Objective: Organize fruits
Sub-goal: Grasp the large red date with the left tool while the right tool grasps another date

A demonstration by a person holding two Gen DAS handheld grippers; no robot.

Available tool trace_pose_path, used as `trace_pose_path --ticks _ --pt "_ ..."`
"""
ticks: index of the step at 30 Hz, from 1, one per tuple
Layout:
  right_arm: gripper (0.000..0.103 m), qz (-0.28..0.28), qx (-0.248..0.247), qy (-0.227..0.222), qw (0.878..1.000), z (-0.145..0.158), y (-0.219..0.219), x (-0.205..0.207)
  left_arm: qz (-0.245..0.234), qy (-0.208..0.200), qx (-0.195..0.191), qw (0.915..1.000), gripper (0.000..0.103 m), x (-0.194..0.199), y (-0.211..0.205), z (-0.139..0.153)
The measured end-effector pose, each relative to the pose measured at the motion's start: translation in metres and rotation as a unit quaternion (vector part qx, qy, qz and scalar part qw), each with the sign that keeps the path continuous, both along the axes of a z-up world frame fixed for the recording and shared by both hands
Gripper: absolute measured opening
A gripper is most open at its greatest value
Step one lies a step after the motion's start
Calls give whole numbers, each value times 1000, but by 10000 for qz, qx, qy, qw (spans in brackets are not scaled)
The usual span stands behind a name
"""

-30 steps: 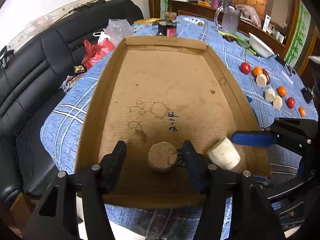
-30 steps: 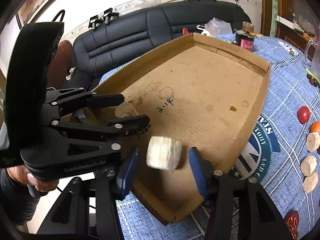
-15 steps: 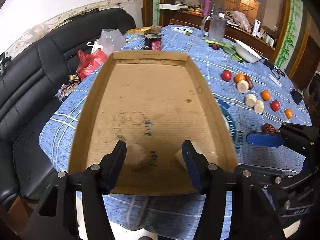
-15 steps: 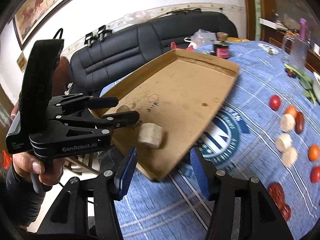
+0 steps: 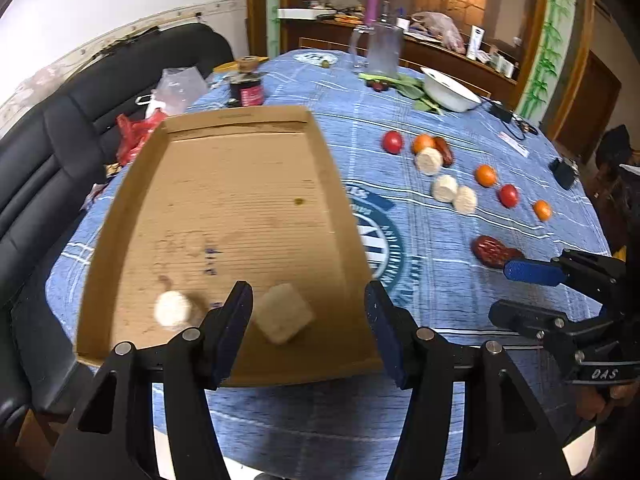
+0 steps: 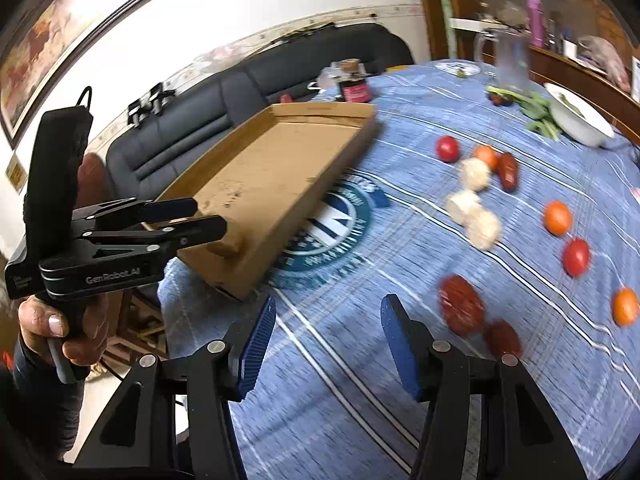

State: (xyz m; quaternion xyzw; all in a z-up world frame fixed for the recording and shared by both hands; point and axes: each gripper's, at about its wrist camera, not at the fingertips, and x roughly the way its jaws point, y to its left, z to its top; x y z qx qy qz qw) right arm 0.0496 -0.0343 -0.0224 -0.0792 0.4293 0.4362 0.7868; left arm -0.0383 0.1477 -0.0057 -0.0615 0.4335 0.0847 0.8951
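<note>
Left wrist view
Left gripper (image 5: 308, 320): jaws spread wide, empty, bottom centre of frame
Cardboard tray (image 5: 120, 216): centre left, two pale round pieces at its near end, one (image 5: 173, 309) left of the fingers, one (image 5: 283, 318) between them
Loose fruit: right of frame on the blue tablecloth (image 5: 400, 100); dark red pair (image 5: 494, 251) lower right, just beyond the right gripper's blue pad

Right wrist view
Right gripper (image 6: 326, 346): spread apart, holding nothing, bottom centre
Dark red pair (image 6: 460, 310): just right of and above the fingertips, long axis slanting toward lower right
Tomatoes, oranges, pale pieces (image 6: 482, 226): farther up right
Nearer hand, as a judgement: right, for the dark red pair
</note>
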Motion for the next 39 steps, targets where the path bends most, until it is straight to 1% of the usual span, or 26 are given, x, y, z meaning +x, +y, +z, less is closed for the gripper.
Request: trace_pose_path --ticks 6,11,16,18,21,24,29,30,31,32,36,39 --pt "56 -406 17 -5 9992 0 -35 6 -295 20 -66 9995 57 7 -26 -2" --pt "57 -666 21 -4 9978 -1 -59 12 -508 90 -212 9984 57 13 -46 -7" --pt "57 -877 5 10 9961 -5 -76 20 -737 146 -277 9968 57 20 -65 -11" --pt "57 -915 -63 -36 9958 -8 -79 24 -820 176 -279 9961 57 24 -72 -13" --pt "55 -875 -308 -191 9955 -14 -76 29 -976 232 -258 9946 57 30 -86 -16" --pt "44 -727 -538 -282 9955 -22 -67 36 -1086 285 -257 9933 57 35 -95 -18" --pt "42 -546 -813 -372 9945 -37 -53 46 -1254 386 -299 9909 57 47 -107 -22" --pt "39 -533 -897 -419 9937 -40 -51 47 -1289 397 -308 9904 57 50 -110 -22" --pt "28 -553 -962 -473 9927 -41 -51 47 -1322 408 -316 9899 57 53 -113 -23" --pt "27 -613 -985 -555 9917 -40 -53 47 -1369 425 -328 9891 57 57 -117 -23" --pt "27 -918 -600 -458 9929 -28 -80 52 -1560 525 -388 9856 57 75 -132 -31" --pt "27 -1111 -404 -391 9922 -20 -98 54 -1648 609 -376 9837 56 89 -144 -39"
